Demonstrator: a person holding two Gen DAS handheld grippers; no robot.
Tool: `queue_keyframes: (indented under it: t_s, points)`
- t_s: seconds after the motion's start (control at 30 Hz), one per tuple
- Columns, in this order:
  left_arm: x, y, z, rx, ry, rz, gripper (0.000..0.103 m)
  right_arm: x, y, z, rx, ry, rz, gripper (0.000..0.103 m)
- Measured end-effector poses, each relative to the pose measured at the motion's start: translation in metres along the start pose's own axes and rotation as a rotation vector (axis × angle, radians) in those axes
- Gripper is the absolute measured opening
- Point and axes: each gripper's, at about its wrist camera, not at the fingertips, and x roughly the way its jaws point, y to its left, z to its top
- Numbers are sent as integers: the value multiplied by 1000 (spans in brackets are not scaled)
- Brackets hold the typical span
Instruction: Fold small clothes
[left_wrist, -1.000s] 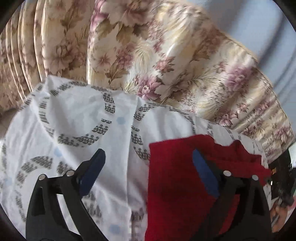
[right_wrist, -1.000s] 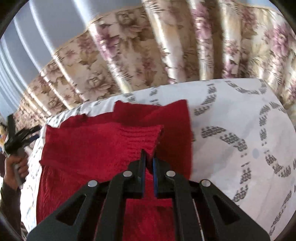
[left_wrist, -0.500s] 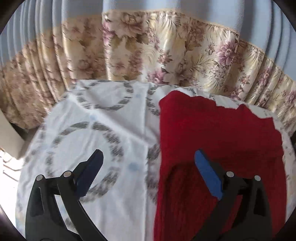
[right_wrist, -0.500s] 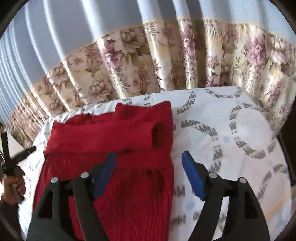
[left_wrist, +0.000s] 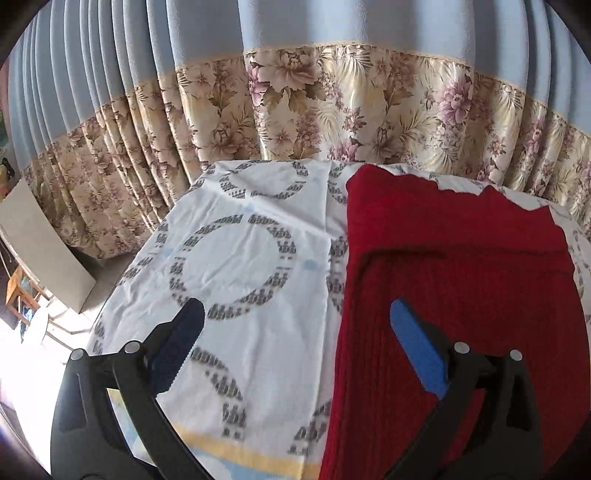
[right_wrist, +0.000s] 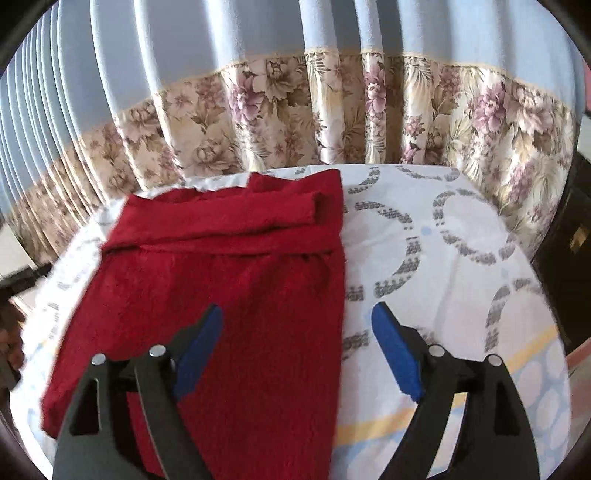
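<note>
My right gripper (right_wrist: 297, 354) has just sprung apart, nothing between its jaws; my left gripper (left_wrist: 295, 339) is released too. Red knit sweater (right_wrist: 229, 280) lies folded left of center on the patterned sheet (right_wrist: 436, 258), curtain (right_wrist: 295, 110) behind.

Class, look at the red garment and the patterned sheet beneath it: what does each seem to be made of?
Red garment: apparently a knit, wool or acrylic, matte and fuzzy, with ribbed vertical lines showing in the left wrist view.
Patterned sheet: looks like thin woven cotton or a blend, smooth and matte, with fine creases and printed grey rings.
</note>
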Motion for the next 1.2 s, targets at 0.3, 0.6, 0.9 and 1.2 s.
queue_keyframes:
  t_s: [0.3, 0.6, 0.9, 1.2]
  points:
    - [-68, 6, -24, -76, 2, -56, 100, -46, 34, -14, -6, 23, -77, 85]
    - [-180, 40, -44, -166, -102, -177, 100, -114, 19, -39, 86, 21, -143, 86]
    - [-207, 49, -48, -114, -131, -190, 100, -143, 20, -39, 65, -18, -196, 86]
    - [-217, 48, -53, -90, -130, -247, 100, -138, 31, -39, 49, -9, -179, 86]
